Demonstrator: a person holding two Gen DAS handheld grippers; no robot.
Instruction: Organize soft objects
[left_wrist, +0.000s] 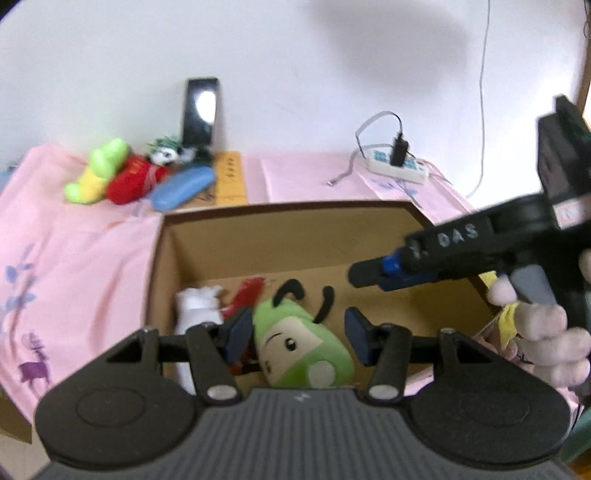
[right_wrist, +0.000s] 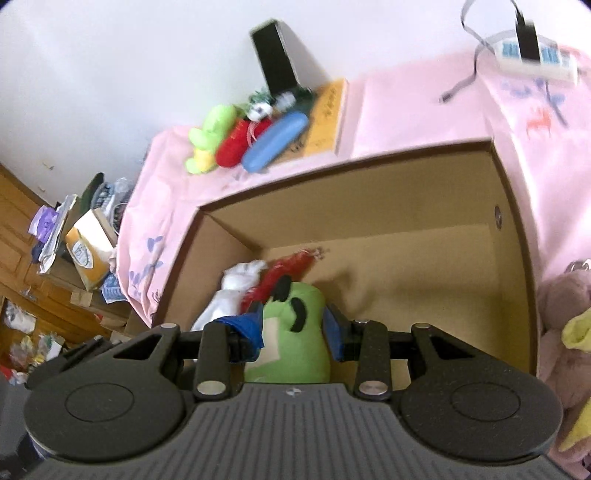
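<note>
A brown cardboard box (left_wrist: 280, 212) sits on the pink cloth. Inside it lie a green plush with a face (left_wrist: 303, 343), a white plush (left_wrist: 197, 306) and a red plush (left_wrist: 245, 291). My left gripper (left_wrist: 299, 336) is open above the box, its pads either side of the green plush without gripping it. My right gripper (right_wrist: 295, 328) also hangs over the box (right_wrist: 369, 162), jaws open around the green plush (right_wrist: 291, 332); from the left wrist view the right gripper (left_wrist: 365, 275) looks empty. More soft toys lie behind the box: a green-yellow plush (left_wrist: 98, 170), a red plush (left_wrist: 133, 181) and a small panda (left_wrist: 168, 153).
A blue case (left_wrist: 183, 188), a yellow book (left_wrist: 231, 177) and a black stand (left_wrist: 201, 110) lie by the wall. A white power strip (left_wrist: 397, 164) with a cable sits at the back right. A pink plush (right_wrist: 565, 317) lies right of the box. Cluttered shelves (right_wrist: 55, 251) stand at the left.
</note>
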